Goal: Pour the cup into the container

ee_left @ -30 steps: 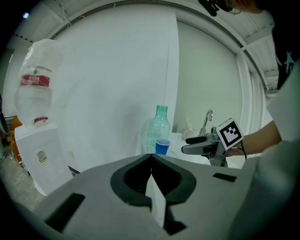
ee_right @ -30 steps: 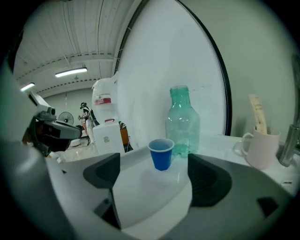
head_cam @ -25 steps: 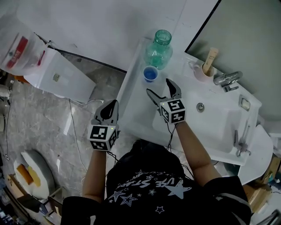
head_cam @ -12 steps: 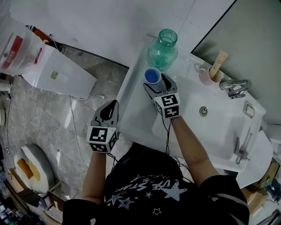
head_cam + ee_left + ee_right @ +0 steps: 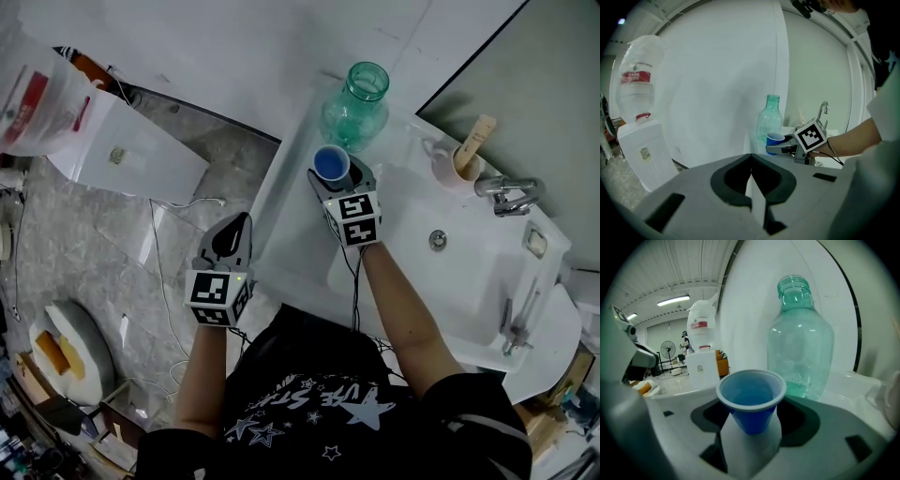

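Pinching the blue cup (image 5: 751,397) in the right tongs (image 5: 750,427): narrowed onto it just now, about half spread, pads against both sides of its lower half. Upright on the white desk (image 5: 286,216), rim up, just in front of the green bottle (image 5: 800,348) with its open neck. Pressed together and empty on the other side: left tongs (image 5: 751,161), tips meeting, hanging past the desk's edge over the floor (image 5: 94,244), well apart from cup and bottle.

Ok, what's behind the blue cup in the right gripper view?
A green bottle stands upright behind the cup, uncapped. The cup's rim covers part of the bottle's lower left, so any gap between them is hidden.
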Demonstrator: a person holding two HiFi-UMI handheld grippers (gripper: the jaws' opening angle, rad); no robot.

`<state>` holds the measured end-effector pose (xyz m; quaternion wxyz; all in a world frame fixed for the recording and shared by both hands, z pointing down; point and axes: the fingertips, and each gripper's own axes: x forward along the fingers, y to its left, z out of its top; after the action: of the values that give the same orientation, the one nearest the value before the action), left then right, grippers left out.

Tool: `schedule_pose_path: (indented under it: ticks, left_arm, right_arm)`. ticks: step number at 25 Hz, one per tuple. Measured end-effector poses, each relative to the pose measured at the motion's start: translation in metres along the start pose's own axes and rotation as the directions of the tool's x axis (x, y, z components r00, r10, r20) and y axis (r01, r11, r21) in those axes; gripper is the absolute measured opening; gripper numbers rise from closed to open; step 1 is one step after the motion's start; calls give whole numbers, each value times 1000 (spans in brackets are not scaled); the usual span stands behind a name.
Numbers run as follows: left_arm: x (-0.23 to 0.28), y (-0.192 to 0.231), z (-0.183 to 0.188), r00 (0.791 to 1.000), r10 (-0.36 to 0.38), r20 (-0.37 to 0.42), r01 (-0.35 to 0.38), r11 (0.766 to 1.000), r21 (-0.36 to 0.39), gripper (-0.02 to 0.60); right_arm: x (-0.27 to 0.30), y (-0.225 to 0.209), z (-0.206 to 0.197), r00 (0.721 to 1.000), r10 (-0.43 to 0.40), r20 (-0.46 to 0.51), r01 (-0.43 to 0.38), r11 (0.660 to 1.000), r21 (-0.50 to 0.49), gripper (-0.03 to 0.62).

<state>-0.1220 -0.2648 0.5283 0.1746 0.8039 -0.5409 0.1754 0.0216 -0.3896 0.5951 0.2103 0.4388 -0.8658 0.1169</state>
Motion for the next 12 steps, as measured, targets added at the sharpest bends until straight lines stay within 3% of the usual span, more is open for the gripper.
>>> schedule_pose_path:
  ticks: [7, 12]
  left_arm:
    - [-1, 3, -1, 1000, -3, -3, 3, 1000, -11, 11]
    - [-2, 8, 9, 999, -12, 41, 12, 1000, -12, 11]
  right_arm:
    - [-1, 0, 0, 1000, -2, -11, 1, 1000, -32, 281]
    - [-11, 2, 10, 1000, -16, -5, 16, 998, -61, 273]
